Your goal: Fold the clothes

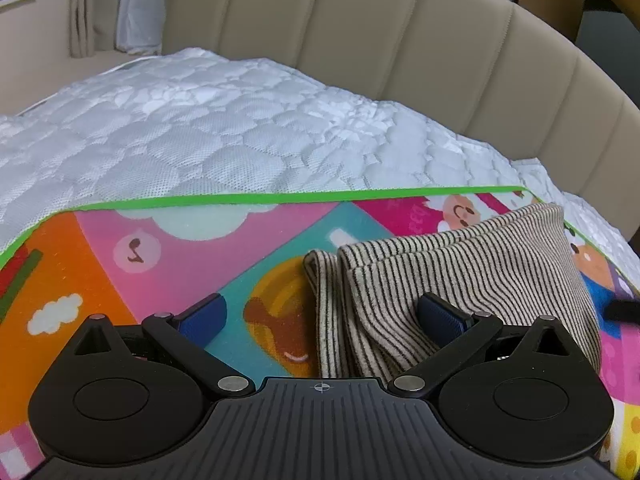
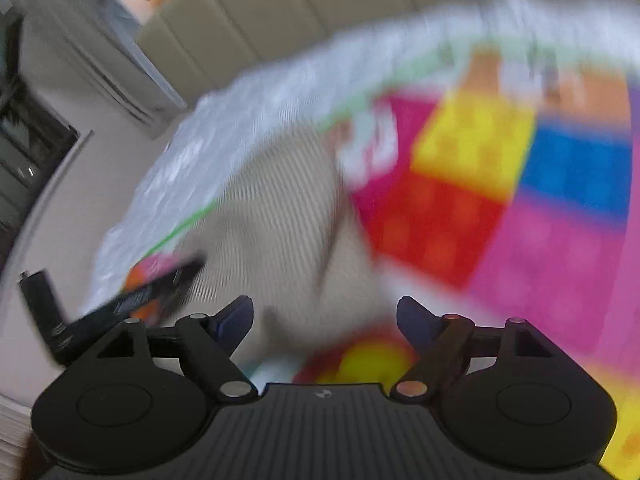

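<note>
On the play mat (image 1: 192, 240), striped garment (image 1: 460, 264) lies folded; left gripper (image 1: 320, 316) & right gripper (image 2: 325, 320) jaws apart, gripping nothing.

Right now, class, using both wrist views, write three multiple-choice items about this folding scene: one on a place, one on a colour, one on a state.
1. Where does the striped garment lie?
A. on the colourful play mat
B. on the bare floor
C. over the headboard

2. What colour is the mat's edge trim?
A. blue
B. green
C. black

3. How is the left gripper?
A. shut on the garment
B. out of view
C. open

Answers:
1 A, the mat's pictures show all round the cloth.
2 B, a bright green strip borders the mat against the white quilt.
3 C, its blue pads stand far apart, pinching nothing.
</note>
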Action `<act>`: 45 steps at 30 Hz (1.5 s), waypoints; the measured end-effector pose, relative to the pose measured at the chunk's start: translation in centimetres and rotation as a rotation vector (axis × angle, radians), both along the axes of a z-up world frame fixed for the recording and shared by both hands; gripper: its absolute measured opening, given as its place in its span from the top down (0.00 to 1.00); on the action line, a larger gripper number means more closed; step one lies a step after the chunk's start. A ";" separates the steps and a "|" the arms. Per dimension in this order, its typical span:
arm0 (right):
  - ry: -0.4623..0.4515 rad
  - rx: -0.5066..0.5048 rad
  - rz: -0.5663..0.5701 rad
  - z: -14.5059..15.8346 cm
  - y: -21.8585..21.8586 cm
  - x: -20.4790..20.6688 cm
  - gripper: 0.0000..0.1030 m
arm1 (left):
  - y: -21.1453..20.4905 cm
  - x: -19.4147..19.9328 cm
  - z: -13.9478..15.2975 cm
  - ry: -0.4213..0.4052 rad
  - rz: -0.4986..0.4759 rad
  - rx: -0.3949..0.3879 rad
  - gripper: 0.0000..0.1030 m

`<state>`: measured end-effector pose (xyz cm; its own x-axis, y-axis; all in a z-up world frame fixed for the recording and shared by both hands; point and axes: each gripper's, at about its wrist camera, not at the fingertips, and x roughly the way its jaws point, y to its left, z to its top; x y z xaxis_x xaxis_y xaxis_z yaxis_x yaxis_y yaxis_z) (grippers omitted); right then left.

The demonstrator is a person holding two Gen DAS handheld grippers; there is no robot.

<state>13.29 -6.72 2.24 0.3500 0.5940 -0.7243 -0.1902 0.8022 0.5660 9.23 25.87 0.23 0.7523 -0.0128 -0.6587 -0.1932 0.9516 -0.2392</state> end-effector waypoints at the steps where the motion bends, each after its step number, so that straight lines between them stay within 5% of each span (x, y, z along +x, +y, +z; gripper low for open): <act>1: 0.052 0.028 -0.009 -1.0 -0.1 -0.3 0.22 | 0.0 0.0 0.0 0.000 0.000 0.001 0.00; 4: 0.073 0.069 -0.069 -2.1 0.3 0.5 0.24 | 0.0 -0.1 0.1 0.002 0.000 0.005 0.00; 6: 0.029 0.100 -0.101 -1.9 0.6 1.4 0.36 | -0.1 -0.1 0.1 0.003 -0.001 0.010 0.00; 11: -0.058 0.079 -0.142 -2.0 0.6 3.6 0.37 | -0.6 -0.7 1.4 -0.016 -0.030 0.068 0.00; 15: -0.097 0.066 -0.112 -2.3 0.3 3.9 0.33 | -1.7 -2.0 4.3 -0.089 -0.174 0.121 0.00; 20: -0.082 0.078 -0.104 -2.2 0.1 3.7 0.33 | -3.3 1.5 3.9 -0.023 -0.385 0.183 0.00; 22: -0.041 0.111 -0.109 -2.5 -0.2 3.8 0.33 | -3.0 3.7 3.0 0.021 -0.415 0.161 0.00; 26: -0.016 0.122 -0.082 -2.3 0.2 5.0 0.43 | -1.3 6.5 1.0 0.100 -0.432 -0.025 0.00; 34: -0.233 -0.071 0.203 0.1 5.8 11.9 0.36 | -3.5 1.9 0.6 0.145 -0.443 -0.134 0.00; 37: -0.235 -0.072 0.267 0.8 7.1 13.6 0.35 | -5.9 -0.7 0.6 0.153 -0.485 -0.171 0.00; 42: -0.264 -0.056 0.251 1.8 5.0 11.0 0.27 | -9.6 -3.6 1.6 0.108 -0.538 -0.137 0.00; 45: -0.262 -0.065 0.234 1.0 3.0 7.9 0.22 | -7.4 -4.0 3.5 0.060 -0.415 -0.198 0.00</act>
<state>21.22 -3.76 3.26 0.3885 0.6358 -0.6669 -0.5048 0.7524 0.4232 5.25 18.47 3.76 0.6175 -0.4351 -0.6553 0.1754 0.8883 -0.4244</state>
